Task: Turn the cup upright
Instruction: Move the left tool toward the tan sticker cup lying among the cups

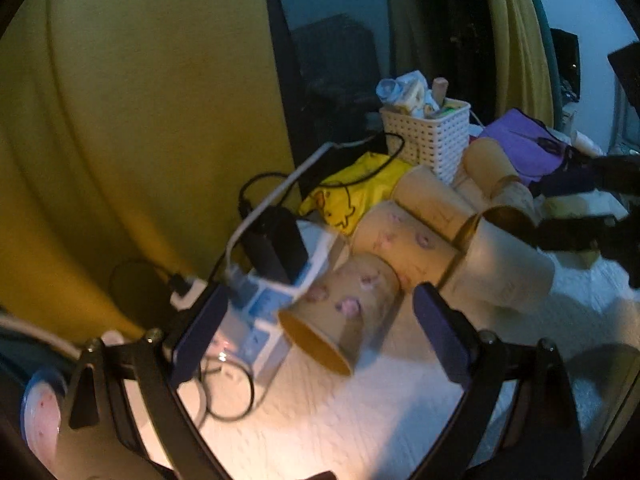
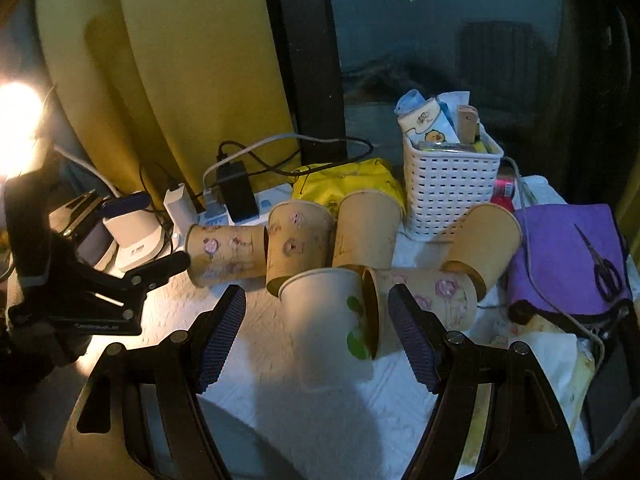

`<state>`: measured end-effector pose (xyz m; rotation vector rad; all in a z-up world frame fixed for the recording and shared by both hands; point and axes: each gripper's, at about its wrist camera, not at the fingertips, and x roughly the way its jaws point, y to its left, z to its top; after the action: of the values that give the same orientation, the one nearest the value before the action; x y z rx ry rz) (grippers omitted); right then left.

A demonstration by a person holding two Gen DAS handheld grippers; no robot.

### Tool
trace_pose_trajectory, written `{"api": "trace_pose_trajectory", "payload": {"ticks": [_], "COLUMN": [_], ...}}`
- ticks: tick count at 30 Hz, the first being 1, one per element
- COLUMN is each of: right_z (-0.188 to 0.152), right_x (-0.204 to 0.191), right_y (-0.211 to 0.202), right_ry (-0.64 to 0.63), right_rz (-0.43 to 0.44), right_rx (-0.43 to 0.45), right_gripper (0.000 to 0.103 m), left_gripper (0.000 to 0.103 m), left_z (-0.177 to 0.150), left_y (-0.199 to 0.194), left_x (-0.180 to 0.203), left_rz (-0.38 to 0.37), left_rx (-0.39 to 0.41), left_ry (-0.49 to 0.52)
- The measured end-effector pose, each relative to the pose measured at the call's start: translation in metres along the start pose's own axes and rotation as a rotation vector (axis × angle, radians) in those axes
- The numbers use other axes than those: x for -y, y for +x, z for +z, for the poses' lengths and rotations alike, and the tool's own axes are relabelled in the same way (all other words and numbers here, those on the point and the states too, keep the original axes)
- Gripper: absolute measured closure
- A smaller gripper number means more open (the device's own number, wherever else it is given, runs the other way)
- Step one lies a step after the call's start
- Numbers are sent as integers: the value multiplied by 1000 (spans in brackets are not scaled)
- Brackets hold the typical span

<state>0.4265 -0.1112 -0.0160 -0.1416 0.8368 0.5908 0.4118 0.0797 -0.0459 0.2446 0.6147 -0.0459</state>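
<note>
Several paper cups lie tipped on the white table cover [image 2: 280,380]; the left gripper [image 1: 320,328] hangs with jaws spread around a pink-printed cup [image 1: 344,312] lying on its side, touching neither pad. The right gripper [image 2: 316,336] (jaws likewise wide apart) hovers over a pale cup [image 2: 328,320] with green spots, near the white basket [image 2: 448,196].

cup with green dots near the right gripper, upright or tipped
Tipped: the cup with green dots lies on its side on the white cloth, mouth facing away.

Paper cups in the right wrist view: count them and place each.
6. Far left on its side; two behind centre; green-dotted one in front; one lying behind it; one leaning right. More may be hidden.
</note>
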Motion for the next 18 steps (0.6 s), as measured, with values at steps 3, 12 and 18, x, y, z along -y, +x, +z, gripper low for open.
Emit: {"api": "trace_pose_trajectory", "payload": {"ticks": [3, 12, 18], "right_z": [0, -3, -5], "right_x": [1, 7, 11], "right_y": [6, 14, 16], "right_ry": [10, 39, 57], "right_rz": [12, 29, 30], "right_rx": [-4, -10, -14], "right_gripper": [26, 26, 26], "left_gripper": [8, 8, 9], "left_z": [4, -2, -11], "left_y": [14, 50, 59], "left_x": [-1, 0, 7], "left_rz": [-21, -104, -88], "left_rx": [-9, -87, -127], "left_ry": [22, 37, 82]}}
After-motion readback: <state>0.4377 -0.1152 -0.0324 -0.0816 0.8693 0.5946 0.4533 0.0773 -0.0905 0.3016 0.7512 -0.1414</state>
